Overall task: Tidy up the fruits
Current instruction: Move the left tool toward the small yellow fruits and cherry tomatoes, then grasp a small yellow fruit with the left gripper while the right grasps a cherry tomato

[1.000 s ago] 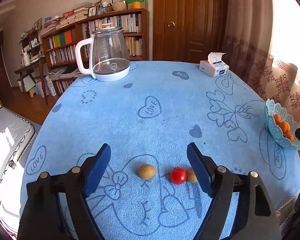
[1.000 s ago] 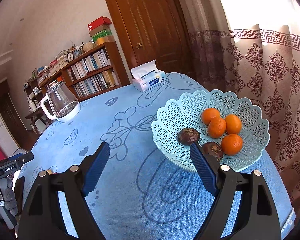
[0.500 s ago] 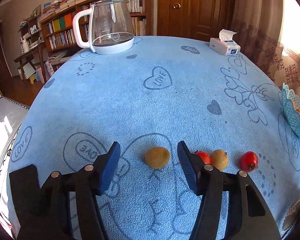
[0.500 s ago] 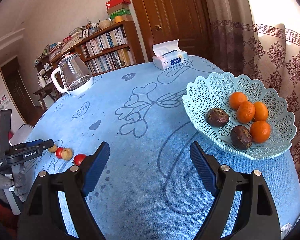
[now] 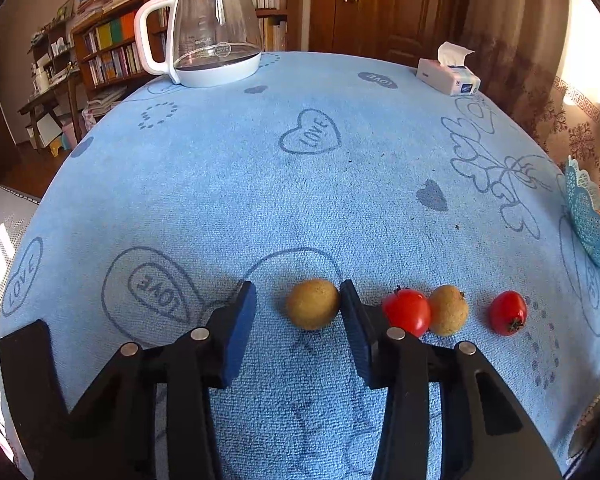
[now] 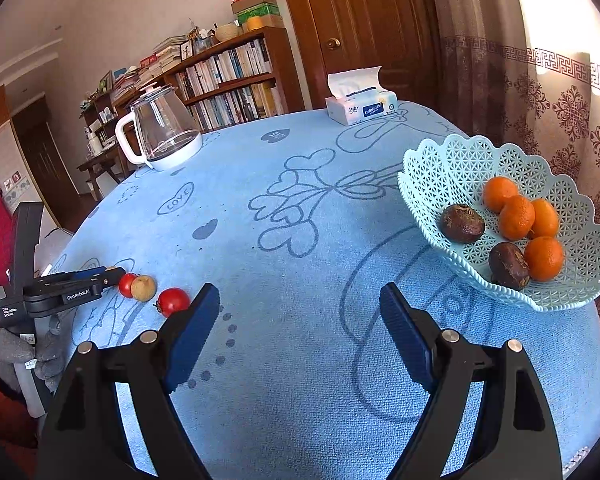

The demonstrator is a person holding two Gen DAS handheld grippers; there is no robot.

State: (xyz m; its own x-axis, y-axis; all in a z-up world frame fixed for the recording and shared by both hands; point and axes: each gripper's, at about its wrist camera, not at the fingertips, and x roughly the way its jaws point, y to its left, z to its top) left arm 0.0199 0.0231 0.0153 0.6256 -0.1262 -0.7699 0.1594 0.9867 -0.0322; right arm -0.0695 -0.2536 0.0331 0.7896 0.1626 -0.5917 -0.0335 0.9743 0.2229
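My left gripper stood apart around the small brown fruit, light and firm I judged; I would pinch its middle. The right gripper was apart, holding nothing.

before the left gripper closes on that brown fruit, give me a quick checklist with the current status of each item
1. Brown fruit sits between the left gripper jaws: ok.
2. Jaws centred: not ok, the right one is at the fruit, with a gap on the left.
3. Neighbouring tomato outside the jaws: ok.
4. Jaws open and empty: ok.
5. Basket has room for more fruit: ok.
6. Right gripper open and away from the loose fruit: ok.
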